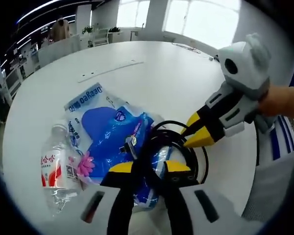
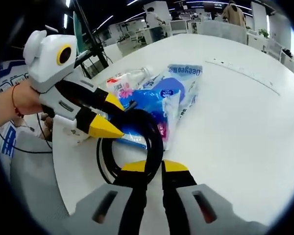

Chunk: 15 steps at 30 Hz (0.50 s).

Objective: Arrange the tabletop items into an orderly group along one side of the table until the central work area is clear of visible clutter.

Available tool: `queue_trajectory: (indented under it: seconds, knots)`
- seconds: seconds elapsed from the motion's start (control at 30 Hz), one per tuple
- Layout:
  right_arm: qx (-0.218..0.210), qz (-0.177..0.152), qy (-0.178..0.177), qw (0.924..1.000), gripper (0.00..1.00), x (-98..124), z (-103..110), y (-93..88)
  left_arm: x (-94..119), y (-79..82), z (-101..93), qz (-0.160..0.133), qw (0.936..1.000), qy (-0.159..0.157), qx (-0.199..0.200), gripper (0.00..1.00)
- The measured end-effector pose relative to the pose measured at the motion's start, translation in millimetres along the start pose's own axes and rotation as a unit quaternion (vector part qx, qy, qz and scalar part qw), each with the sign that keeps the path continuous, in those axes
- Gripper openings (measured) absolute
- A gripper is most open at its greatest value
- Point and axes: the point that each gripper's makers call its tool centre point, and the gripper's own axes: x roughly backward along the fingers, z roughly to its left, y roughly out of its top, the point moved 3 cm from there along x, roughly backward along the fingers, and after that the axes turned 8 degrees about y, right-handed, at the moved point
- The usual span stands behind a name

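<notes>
Both the left gripper (image 1: pixel 149 168) and the right gripper (image 2: pixel 154 166) are clamped on the black cable (image 2: pixel 149 128) beside the blue bag (image 1: pixel 105 132) and bottle (image 1: pixel 56 164).

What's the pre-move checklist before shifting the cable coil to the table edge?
1. Right gripper on black cable coil: ok, jaws nearly closed around a strand.
2. Left gripper on the coil: ok, strand between its tips.
3. Coil free of the blue package: not ok, it lies partly on top.
4. Water bottle clear of the coil: ok, beside the package.
5. Cable end free of snags: cannot tell.
6. White table beyond has room: ok.
</notes>
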Motion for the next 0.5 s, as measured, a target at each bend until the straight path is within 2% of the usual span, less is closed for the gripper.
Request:
queue_trajectory:
  seconds: [0.27, 0.5]
  knots:
    - [-0.034, -0.012, -0.008, 0.9993, 0.04, -1.4, -3.7, -0.5, -2.6, -0.4, 1.8, 0.005, 0.9997, 0.015, -0.019, 0.15]
    - [-0.06, -0.028, -0.004, 0.9978, 0.0, 6.5, -2.2, 3.6, 1.0, 1.3, 1.4, 0.0, 0.9998, 0.017, -0.01, 0.11]
